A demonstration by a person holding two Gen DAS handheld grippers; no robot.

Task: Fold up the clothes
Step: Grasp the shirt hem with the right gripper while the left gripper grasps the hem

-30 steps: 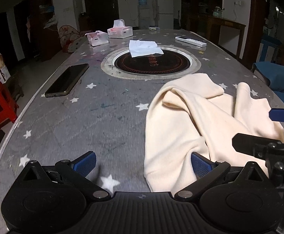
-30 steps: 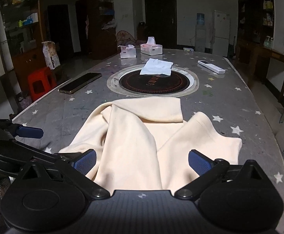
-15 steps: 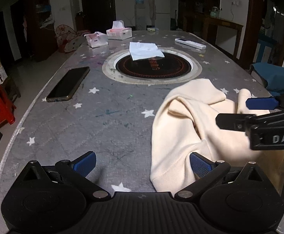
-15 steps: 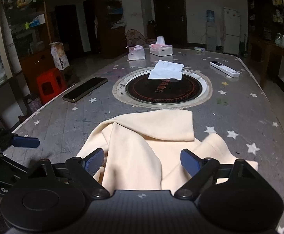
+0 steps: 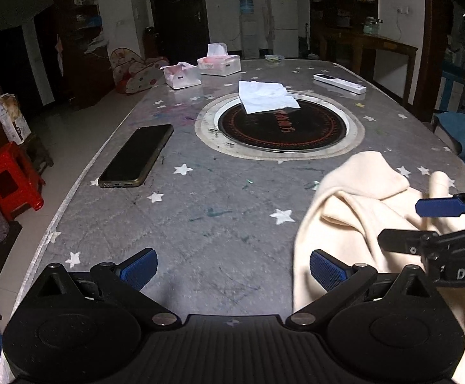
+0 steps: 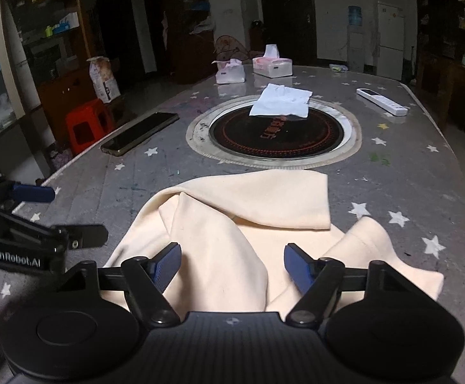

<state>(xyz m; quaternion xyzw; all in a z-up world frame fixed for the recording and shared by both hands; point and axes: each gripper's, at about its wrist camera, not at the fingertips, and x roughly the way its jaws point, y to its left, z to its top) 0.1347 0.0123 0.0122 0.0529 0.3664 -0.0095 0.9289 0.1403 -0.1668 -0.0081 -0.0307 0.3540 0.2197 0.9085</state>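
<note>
A dim room is recorded, with dark shelving, a white fridge at the far wall and a long grey star-patterned table (image 6: 408,166) holding a round inset cooker plate (image 6: 277,131). Also listed on the table: a white tissue sheet (image 6: 282,104) on that plate, two tissue boxes (image 6: 272,65), a dark phone (image 5: 136,156) and a white remote (image 6: 381,101). The task's item, a cream garment (image 6: 232,236), is found at the near end of the table, partly doubled: a broad flap is laid across its far side, a raised ridge is seen down the middle, and a loose corner is spread to the right. Neat, squared layers are not shown, so the folding is judged incomplete, with flattening and further folds left. The right gripper (image 6: 232,264) is held over the cloth, jaws spread wide, nothing gripped. The left gripper (image 5: 232,264) is held over bare table beside the garment's left edge, jaws likewise wide apart and empty.
</note>
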